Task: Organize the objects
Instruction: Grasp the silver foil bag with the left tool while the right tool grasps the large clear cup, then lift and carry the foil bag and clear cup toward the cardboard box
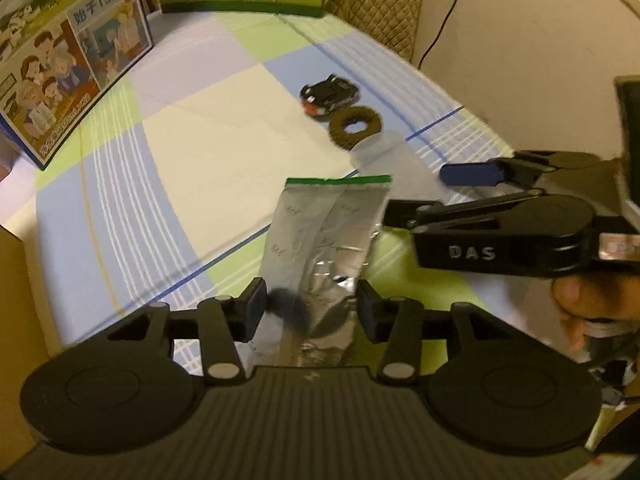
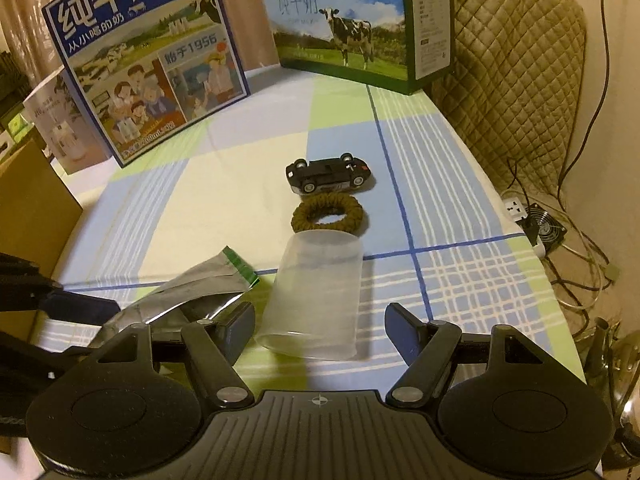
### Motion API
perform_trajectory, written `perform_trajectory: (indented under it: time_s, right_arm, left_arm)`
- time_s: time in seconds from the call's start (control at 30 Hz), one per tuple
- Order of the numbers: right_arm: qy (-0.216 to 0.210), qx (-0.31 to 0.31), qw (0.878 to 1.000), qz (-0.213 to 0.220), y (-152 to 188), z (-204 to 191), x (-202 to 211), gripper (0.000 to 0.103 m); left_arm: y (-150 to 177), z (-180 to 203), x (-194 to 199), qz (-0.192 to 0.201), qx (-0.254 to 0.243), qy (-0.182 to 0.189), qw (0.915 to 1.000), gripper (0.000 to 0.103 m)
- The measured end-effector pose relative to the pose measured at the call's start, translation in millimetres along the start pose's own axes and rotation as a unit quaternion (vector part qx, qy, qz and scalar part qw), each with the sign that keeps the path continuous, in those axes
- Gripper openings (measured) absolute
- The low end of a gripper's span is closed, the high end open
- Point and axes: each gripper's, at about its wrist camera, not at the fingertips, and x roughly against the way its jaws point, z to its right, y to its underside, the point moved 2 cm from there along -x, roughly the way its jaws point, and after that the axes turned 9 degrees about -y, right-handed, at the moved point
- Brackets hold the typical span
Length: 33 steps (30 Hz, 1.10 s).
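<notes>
We are hovering the right hand-held gripper (image 2: 320, 326), jaws apart, around the toppled plastic cup (image 2: 316, 296) on the tabletop (image 2: 460, 280), risking crushing it, while the left hand-held gripper (image 1: 312, 306) is loosely straddling the foil packet (image 1: 324, 232).

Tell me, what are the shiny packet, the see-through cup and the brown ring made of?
Shiny packet: likely foil, silvery, creased and reflective. See-through cup: probably frosted plastic, because the cloth pattern shows faintly through it. Brown ring: looks like fuzzy fabric, matte and ribbed.
</notes>
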Motion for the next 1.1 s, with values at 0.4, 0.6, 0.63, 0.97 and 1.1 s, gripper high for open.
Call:
perform_trajectory:
  time_s: [0.4,0.6,0.63,0.97,1.1]
  right_arm:
    - [-0.004,0.002,1.0,-0.02,7,-5,5,0.049]
    - [-0.021,-0.006,0.999,-0.045,28,-25,28,0.049]
    - [-0.025,-0.008,0.998,-0.049,33,-29,33,0.049]
    - [-0.028,-0.015,0.998,-0.062,84,-62,74,0.049]
    - [-0.041,0.003,0.997,-0.07,100,-78,77,0.05]
  left_arm:
    - [28,-14,18,0.002,0.089,-0.023,0.9957,0.032]
    - [66,-9,43,0.001,0.131,-0.017,0.9913,0.031]
    - [73,-8,47,0.001,0.134,-0.017,0.9908,0.03]
    - [143,4,90,-0.005,0.149,-0.022,0.9886,0.03]
    - [154,4,95,-0.005,0.143,-0.018,0.9895,0.033]
